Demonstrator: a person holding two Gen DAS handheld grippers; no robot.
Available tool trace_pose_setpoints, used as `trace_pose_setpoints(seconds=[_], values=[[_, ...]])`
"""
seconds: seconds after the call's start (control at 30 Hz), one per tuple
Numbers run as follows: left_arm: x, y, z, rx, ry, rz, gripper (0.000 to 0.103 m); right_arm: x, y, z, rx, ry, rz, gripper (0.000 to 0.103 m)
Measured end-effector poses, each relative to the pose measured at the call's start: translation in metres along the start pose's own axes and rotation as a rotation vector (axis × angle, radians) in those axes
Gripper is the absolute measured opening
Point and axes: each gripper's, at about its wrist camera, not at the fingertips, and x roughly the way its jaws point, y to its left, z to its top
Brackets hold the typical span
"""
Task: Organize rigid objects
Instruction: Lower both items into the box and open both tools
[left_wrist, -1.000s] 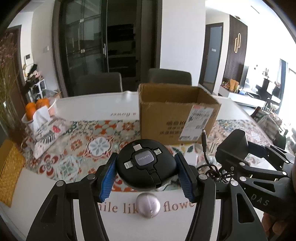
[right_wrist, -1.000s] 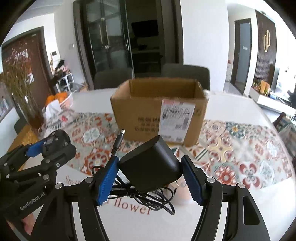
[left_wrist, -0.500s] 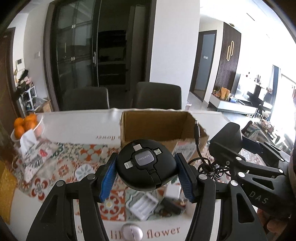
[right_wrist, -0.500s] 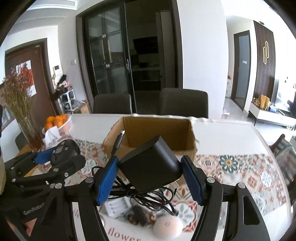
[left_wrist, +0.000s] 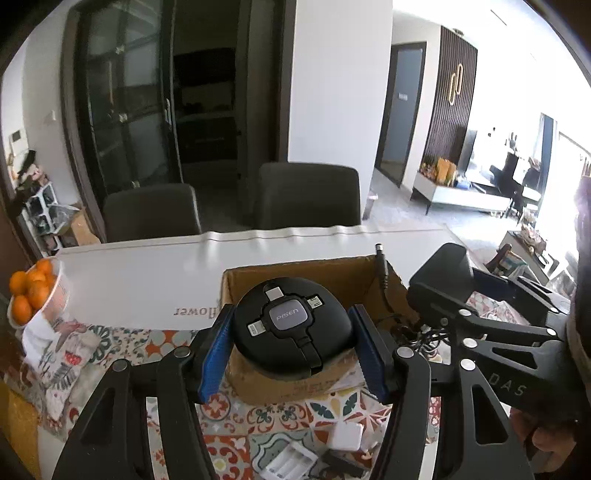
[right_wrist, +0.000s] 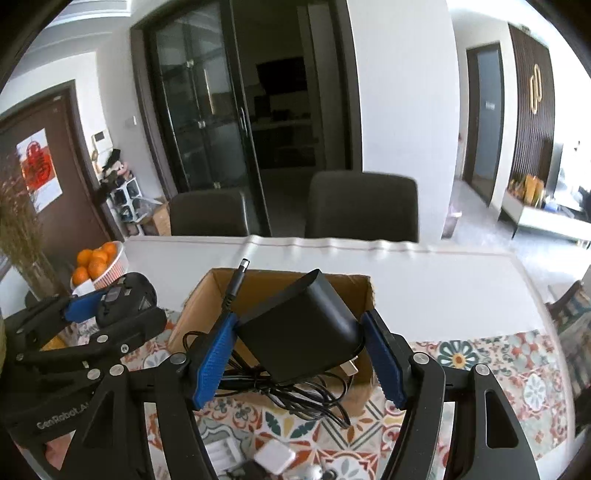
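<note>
A white dining table (left_wrist: 140, 280) with a patterned floral runner (right_wrist: 480, 365) stands before two dark chairs and glass cabinet doors, with a bowl of oranges (right_wrist: 96, 264) at its left side. An open cardboard box (left_wrist: 295, 273) sits on the runner. The left gripper (left_wrist: 291, 349) is closed on a round black cable hub (left_wrist: 291, 325) marked PISEN, its blue pads pressing both sides, held above the box's near wall. The right gripper (right_wrist: 299, 360) clamps a black power adapter (right_wrist: 306, 325), tilted, with its cord (right_wrist: 295, 391) bunched beneath it and the barrel plug (right_wrist: 236, 280) sticking up at the left; it hangs over the box's near edge too. Each gripper shows in the other's view, side by side. Below them on the runner lie a white battery holder (left_wrist: 291, 459) and a small white square charger (left_wrist: 347, 435).
</note>
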Motion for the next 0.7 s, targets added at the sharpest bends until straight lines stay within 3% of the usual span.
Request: trace_pose_setpoints(seconds=[0.23,0.27,0.37,0.6,0.7], values=[[0.044,0.003,0.025,-0.003,0.111,-0.003,0.061,0.048,-0.02,0.017,0.048,0.117,0.018,0.069],[0.045,0.003,0.024,-0.002,0.111,-0.005,0.061,0.052,-0.022,0.017,0.053,0.124,0.023,0.069],[0.049,0.005,0.029,0.0,0.095,0.041,0.078,0.062,-0.024,0.021,0.049,0.147,0.023,0.069],[0.035,0.019,0.025,-0.008,0.03,0.206,0.091,0.073,-0.014,0.025,0.017,0.166,0.063,0.069],[0.03,0.028,0.024,-0.042,0.033,0.23,0.094,0.07,-0.008,0.026,0.021,0.161,0.048,0.082]])
